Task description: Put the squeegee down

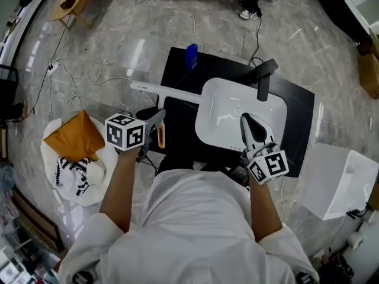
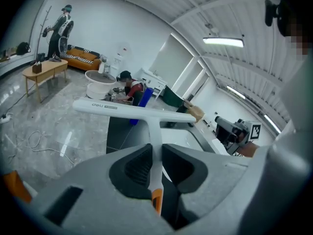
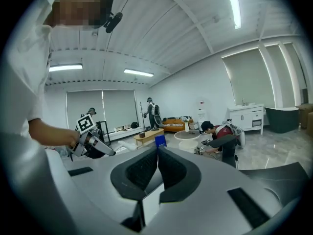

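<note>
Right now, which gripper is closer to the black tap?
The right. The right gripper is over the sink, just in front of the tap; the left gripper is beyond the sink's left edge, holding the squeegee.

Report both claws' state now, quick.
Left claw: shut on the squeegee.
Right claw: shut, holding nothing.

Left gripper [image 1: 157, 122] at 9 o'clock, jaws clamped on squeegee [image 1: 169, 91] handle. Right gripper [image 1: 247, 123] at 3 o'clock, jaws together, empty.
</note>
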`<state>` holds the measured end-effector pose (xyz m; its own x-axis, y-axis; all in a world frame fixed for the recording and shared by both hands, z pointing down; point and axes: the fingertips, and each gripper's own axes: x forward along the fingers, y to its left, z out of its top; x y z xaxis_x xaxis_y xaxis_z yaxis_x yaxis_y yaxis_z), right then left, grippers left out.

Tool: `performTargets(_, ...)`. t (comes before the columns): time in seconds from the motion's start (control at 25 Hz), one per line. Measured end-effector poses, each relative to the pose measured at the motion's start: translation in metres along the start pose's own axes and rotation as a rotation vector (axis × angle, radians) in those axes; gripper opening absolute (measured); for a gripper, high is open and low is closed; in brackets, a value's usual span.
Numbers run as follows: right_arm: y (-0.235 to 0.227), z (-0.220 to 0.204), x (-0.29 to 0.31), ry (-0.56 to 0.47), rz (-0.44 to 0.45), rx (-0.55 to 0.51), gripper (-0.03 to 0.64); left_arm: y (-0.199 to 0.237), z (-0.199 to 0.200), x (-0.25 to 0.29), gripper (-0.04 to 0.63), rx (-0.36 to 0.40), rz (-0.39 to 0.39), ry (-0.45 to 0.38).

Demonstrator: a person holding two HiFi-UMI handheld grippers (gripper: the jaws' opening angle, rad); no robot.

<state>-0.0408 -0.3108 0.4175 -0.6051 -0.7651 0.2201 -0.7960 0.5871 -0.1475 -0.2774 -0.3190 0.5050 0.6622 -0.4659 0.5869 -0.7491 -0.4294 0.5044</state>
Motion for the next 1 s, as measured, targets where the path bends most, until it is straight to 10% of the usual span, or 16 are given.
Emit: performTargets(1.0,-0.023,-0.009,0.03,0.022,0.053,0.045,0.015,0.026,-0.025,0.061,0.075,-0.112,0.09,0.23)
